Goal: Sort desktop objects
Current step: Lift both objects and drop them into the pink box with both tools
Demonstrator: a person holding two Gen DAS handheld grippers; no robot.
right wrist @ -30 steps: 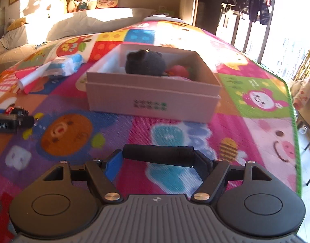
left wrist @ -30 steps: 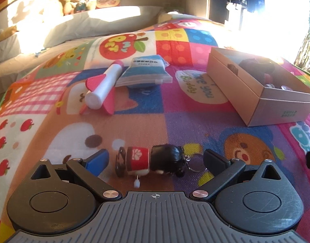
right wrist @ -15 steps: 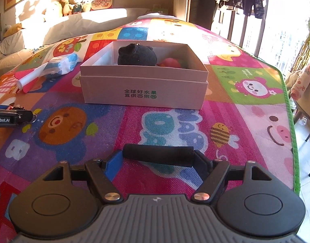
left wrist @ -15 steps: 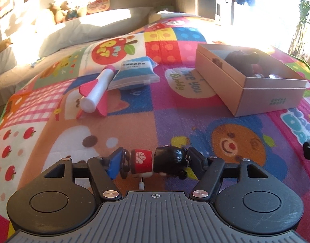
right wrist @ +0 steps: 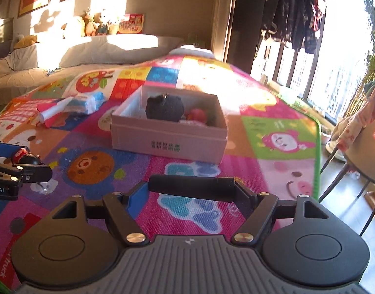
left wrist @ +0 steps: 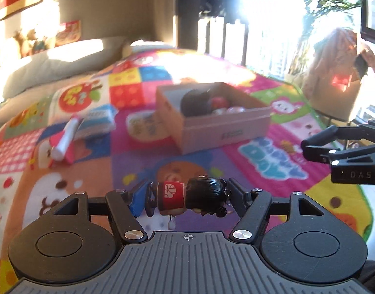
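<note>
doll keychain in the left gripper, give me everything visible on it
The doll keychain is a small glossy figure, plastic by the look: black hair with buns, red body bearing a white flower emblem, dark flat base. It lies sideways, crosswise between the fingers of the left gripper, base against the blue pad, head at the other finger, clear of the play mat. A small white piece dangles below. In the right wrist view it shows as a red and black bit.

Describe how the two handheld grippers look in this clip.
Both are matt black plastic. The left gripper and right gripper each have a ribbed grey-black body, two round side housings, silver screws and angled linkage arms. One finger pad on each is blue. White lettering marks their sides. No sleeves show.
</note>
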